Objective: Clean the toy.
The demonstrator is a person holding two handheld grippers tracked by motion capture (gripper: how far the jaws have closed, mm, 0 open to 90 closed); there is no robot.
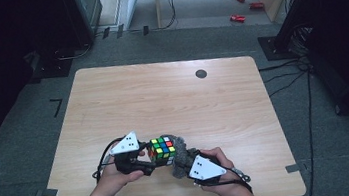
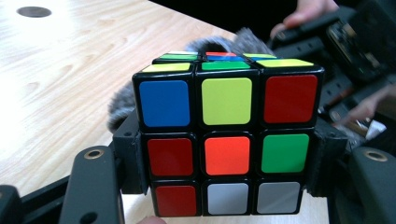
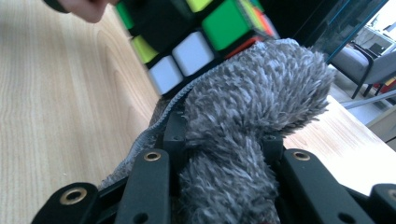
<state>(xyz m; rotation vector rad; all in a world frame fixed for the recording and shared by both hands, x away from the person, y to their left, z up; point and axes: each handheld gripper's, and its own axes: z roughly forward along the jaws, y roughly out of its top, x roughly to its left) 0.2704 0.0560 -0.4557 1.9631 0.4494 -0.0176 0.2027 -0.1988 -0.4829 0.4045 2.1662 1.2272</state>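
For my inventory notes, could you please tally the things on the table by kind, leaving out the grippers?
Puzzle cube: 1
Grey fluffy cloth: 1
Total: 2
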